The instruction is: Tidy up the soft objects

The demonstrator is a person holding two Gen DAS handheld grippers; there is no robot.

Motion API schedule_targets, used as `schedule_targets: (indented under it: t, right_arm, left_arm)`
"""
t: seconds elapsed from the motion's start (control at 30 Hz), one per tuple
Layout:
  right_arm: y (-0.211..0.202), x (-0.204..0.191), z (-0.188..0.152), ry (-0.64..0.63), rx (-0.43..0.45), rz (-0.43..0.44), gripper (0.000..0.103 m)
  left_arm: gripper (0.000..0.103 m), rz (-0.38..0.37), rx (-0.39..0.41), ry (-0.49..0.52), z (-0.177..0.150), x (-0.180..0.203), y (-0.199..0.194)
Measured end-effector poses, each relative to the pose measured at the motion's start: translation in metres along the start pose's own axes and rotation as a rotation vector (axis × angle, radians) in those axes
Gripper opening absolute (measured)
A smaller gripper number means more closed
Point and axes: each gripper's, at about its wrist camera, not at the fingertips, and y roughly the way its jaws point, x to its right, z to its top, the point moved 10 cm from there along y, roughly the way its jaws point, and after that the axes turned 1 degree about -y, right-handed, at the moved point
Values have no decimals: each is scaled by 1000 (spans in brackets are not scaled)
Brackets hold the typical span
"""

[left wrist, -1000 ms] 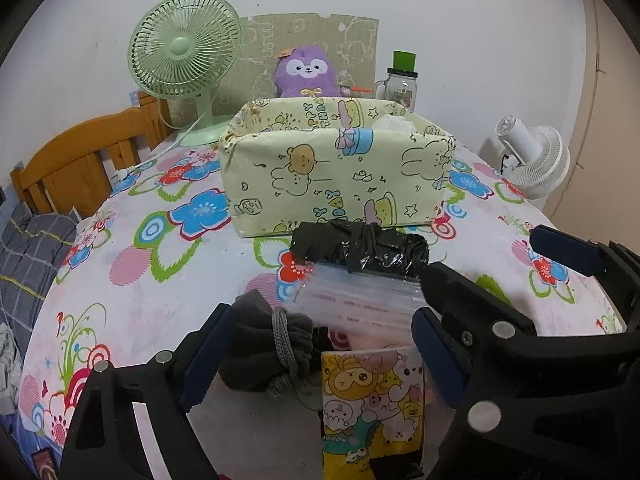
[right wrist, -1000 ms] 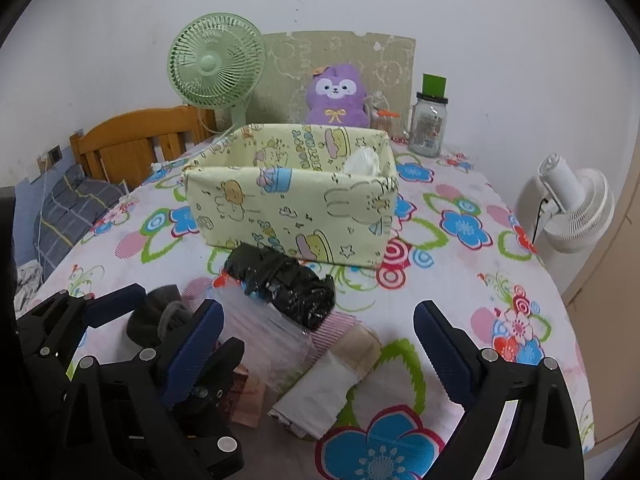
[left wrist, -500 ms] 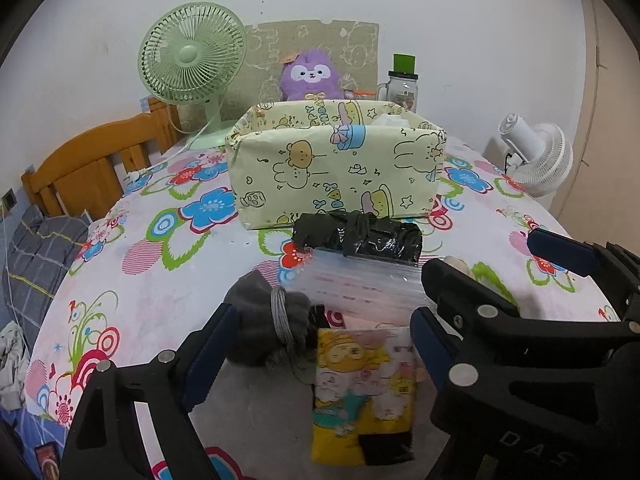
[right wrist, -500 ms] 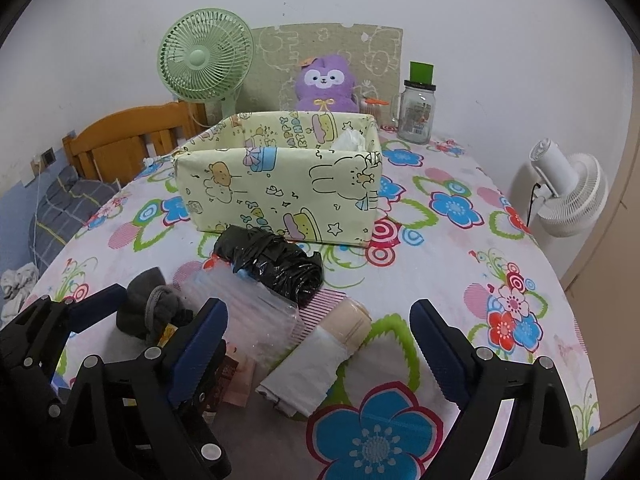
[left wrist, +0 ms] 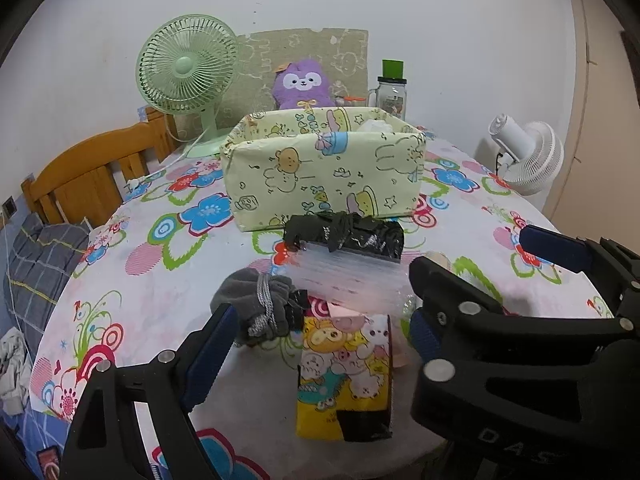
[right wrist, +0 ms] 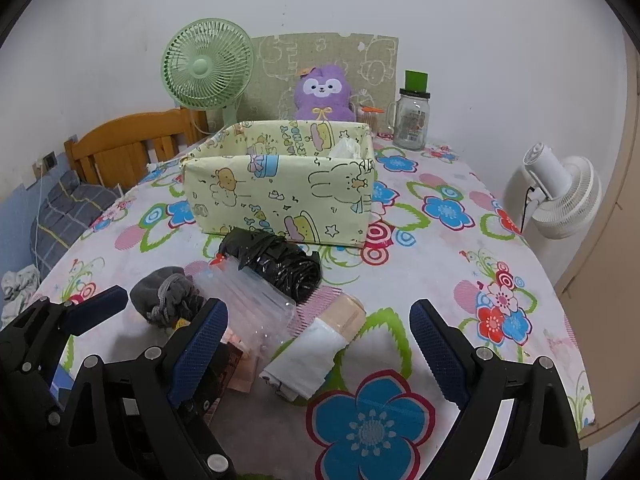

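A pale yellow cartoon-print fabric box (left wrist: 324,168) (right wrist: 280,196) stands mid-table with something white inside. In front of it lie a black plastic bundle (left wrist: 344,236) (right wrist: 276,264), a clear zip bag (left wrist: 348,280) (right wrist: 248,300), a grey drawstring pouch (left wrist: 256,304) (right wrist: 166,296), a yellow cartoon tissue pack (left wrist: 344,372), and a white-and-beige roll (right wrist: 316,348). My left gripper (left wrist: 316,340) is open over the tissue pack and holds nothing. My right gripper (right wrist: 320,340) is open above the roll and holds nothing.
A green fan (left wrist: 188,68), a purple plush (left wrist: 302,84) and a glass jar (left wrist: 392,88) stand behind the box. A white fan (right wrist: 560,196) sits off the table's right edge. A wooden chair (left wrist: 88,176) is at the left. The tablecloth (right wrist: 440,248) is flowered.
Both grippers have drawn back and risen a little, so the box and the pile look farther away. Both stay open, and nothing on the table has moved.
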Motion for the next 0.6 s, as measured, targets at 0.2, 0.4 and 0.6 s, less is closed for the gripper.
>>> schedule_targets:
  t: [0.2,0.4,0.6]
  right_arm:
    - [7,2,-10,10,-30,-8,94]
    - [15,3,-17,10,-59,-8,89]
    - [26,3,-24,12,-98,-4,80]
  left_arm:
    - [78,8,-38,2,-9,1,9]
    - [53,-37,-85,22,-20,10,17]
    - [49,-45,-85,27,-19,11,20]
